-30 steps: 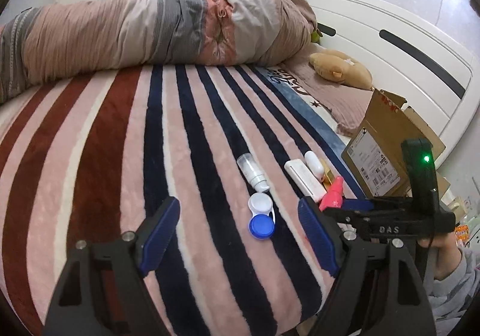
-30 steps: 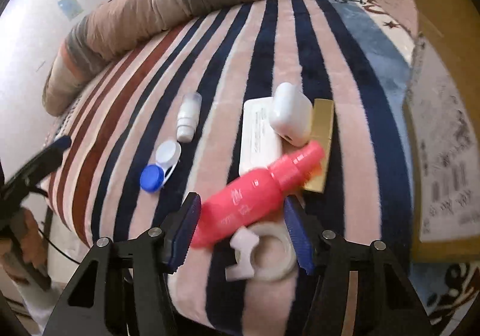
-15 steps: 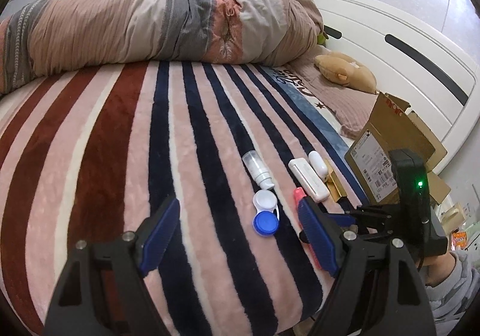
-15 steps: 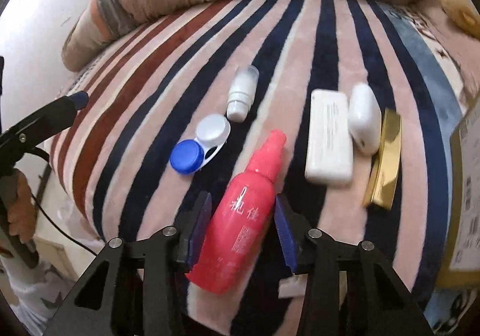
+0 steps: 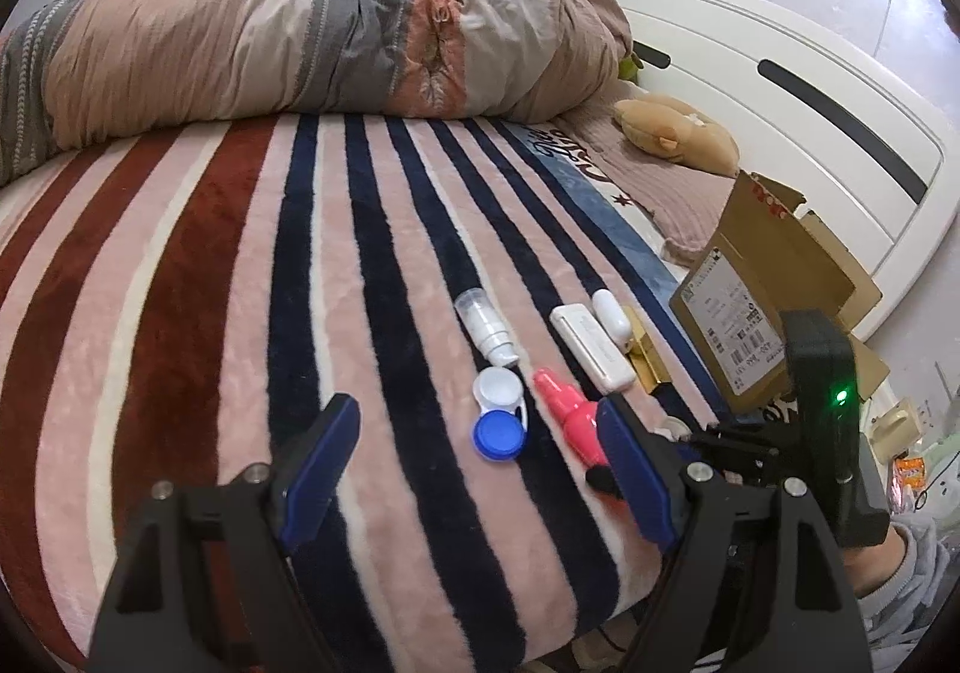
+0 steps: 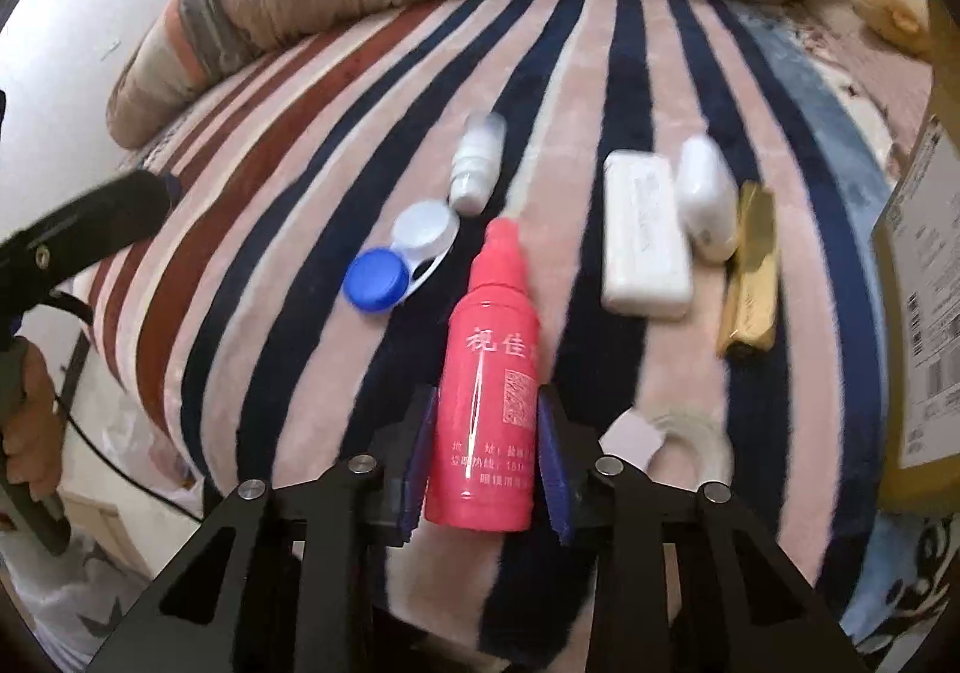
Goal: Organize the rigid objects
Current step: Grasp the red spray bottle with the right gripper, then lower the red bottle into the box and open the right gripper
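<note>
My right gripper (image 6: pixel 486 463) is shut on a pink bottle (image 6: pixel 489 373), its nozzle pointing away over the striped blanket; the bottle also shows in the left wrist view (image 5: pixel 573 421). A blue and white contact lens case (image 6: pixel 402 259) lies left of it, a small white bottle (image 6: pixel 477 172) beyond. A white flat box (image 6: pixel 645 235), a white case (image 6: pixel 708 196) and a gold bar (image 6: pixel 750 268) lie to the right. My left gripper (image 5: pixel 474 469) is open and empty, hovering near the lens case (image 5: pixel 498 415).
A cardboard box (image 5: pixel 762 301) stands at the bed's right edge. A tape roll (image 6: pixel 690 442) lies near my right gripper. A rolled duvet (image 5: pixel 300 54) lies across the far side. A plush toy (image 5: pixel 672 138) sits by the headboard.
My right gripper has closed on the pink bottle, swung it to point away and lifted it off the white box and gold bar. The left gripper stayed open.
</note>
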### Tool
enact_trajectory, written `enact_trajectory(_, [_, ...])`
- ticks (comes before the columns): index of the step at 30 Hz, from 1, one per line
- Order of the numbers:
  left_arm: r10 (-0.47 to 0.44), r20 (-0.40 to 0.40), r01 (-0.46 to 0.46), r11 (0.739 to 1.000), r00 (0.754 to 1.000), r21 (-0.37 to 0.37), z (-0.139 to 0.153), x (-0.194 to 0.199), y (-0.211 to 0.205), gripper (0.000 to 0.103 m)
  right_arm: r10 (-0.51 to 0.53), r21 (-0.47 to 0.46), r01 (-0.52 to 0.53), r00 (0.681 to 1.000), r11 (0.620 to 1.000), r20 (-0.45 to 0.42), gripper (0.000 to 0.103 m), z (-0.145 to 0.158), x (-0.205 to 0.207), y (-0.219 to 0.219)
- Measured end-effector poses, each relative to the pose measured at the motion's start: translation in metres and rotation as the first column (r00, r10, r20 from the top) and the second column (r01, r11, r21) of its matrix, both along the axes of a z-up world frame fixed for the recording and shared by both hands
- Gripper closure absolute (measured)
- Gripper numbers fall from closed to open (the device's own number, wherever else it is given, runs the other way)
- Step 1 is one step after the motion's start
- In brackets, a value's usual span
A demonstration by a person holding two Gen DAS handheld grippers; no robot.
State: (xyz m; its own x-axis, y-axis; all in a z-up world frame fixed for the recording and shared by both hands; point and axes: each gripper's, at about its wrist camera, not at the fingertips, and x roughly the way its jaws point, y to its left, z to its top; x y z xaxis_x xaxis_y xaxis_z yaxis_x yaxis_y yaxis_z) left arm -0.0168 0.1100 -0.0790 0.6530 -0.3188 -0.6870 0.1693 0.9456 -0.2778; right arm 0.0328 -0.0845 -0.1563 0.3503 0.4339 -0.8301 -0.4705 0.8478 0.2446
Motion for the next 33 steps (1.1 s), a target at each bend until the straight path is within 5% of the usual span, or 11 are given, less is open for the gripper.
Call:
enact_trajectory(10, [-0.124,0.004,0.124,0.985,0.992,-0.119,0.014,0.010,-0.025,0.025,0.089,0.111,-0.105,0.986,0.988,0.142,0.076,0.050,-0.018,-0.019])
enact_trajectory(16, [-0.219,0.060,0.227,0.942,0.974,-0.248,0.044,0.021,-0.045,0.025,0.187,0.232,-0.259,0.938,0.938,0.292,0.076,0.102,-0.040,-0.030])
enact_trajectory(17, [-0.236,0.083,0.250,0.931,0.968,-0.265,0.054,0.024,-0.051,0.027,0.192,0.236,-0.274,0.928,0.932,0.319,0.076,0.110,-0.042,-0.033])
enact_trajectory(19, [-0.267,0.120,0.290,0.919,0.956,-0.267,0.071,0.026,-0.063,0.048,0.187,0.227,-0.285,0.908,0.931,0.375,0.076,0.125,-0.046,-0.046])
enact_trajectory(26, [-0.353,0.228,0.376,0.925,0.907,-0.064,0.130,0.035,-0.154,0.067,0.088,0.235,-0.205,0.900,0.950,0.427,0.076,0.151,-0.036,-0.115])
enact_trajectory(33, [-0.508,0.203,0.506,0.860,0.837,0.066,0.141,0.063,-0.266,0.071,-0.087,0.188,0.008,0.906,0.982,0.415,0.076,0.149,-0.018,-0.202])
